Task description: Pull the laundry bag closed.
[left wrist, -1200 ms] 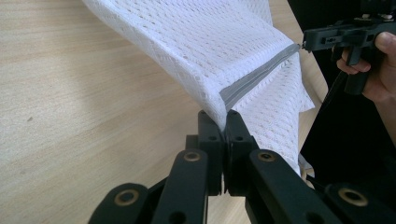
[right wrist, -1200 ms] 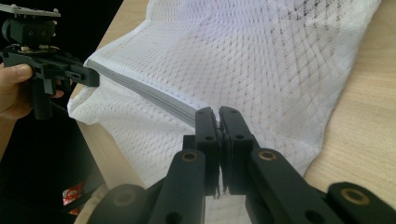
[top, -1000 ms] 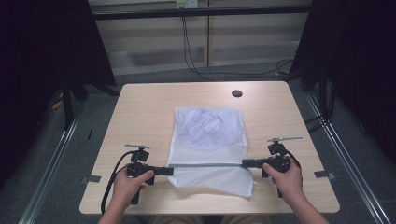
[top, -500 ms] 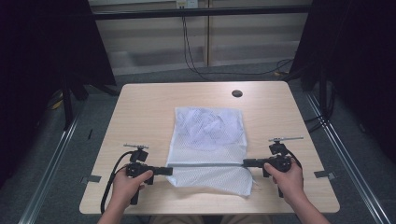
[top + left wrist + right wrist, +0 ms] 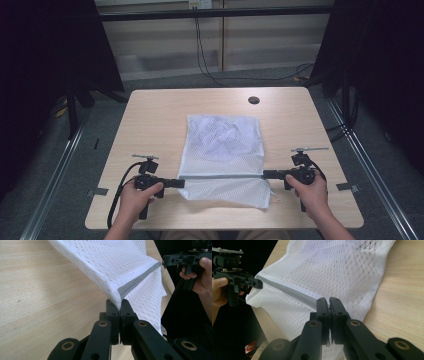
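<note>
High view showed the left gripper (image 5: 181, 183) clamped tight on one end of the grey zipper band (image 5: 222, 176) of a white mesh laundry bag (image 5: 222, 145), which lay on the near middle of the wooden table (image 5: 150, 120). That band ran straight across the table, left to right, pulled taut. The bag's long axis pointed away from the person. The right gripper (image 5: 265, 174) pinched the band's other end, jaws fully closed.

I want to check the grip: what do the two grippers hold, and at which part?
Both hold the white mesh bag by its grey strip: left gripper at one end, right gripper at the other.
</note>
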`<state>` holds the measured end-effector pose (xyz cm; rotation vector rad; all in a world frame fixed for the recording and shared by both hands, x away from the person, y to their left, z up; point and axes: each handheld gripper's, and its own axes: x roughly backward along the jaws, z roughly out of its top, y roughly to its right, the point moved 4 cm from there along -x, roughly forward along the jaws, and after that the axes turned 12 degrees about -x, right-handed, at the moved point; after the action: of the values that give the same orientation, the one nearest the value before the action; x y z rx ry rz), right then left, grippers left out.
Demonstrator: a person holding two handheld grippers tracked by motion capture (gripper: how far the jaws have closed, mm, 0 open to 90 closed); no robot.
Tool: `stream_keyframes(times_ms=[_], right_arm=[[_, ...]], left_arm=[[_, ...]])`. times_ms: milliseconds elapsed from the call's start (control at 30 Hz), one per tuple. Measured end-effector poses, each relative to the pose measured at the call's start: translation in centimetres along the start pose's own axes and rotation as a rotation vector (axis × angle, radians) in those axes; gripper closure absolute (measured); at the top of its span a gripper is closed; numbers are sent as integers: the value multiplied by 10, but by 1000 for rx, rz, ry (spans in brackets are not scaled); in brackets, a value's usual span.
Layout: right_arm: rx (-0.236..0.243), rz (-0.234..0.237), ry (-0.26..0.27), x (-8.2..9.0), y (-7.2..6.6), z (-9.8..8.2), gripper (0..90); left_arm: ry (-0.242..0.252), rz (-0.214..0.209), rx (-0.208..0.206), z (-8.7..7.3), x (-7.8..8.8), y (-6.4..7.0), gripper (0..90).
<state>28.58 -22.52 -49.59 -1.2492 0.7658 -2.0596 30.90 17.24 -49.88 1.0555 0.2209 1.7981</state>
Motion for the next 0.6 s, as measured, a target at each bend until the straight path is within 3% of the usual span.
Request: stream_keyframes(times_ms=[600], right_arm=[[-12, 0, 7, 5, 4, -3, 870]], left_arm=[[-3, -1, -4, 2, -1, 1, 882]])
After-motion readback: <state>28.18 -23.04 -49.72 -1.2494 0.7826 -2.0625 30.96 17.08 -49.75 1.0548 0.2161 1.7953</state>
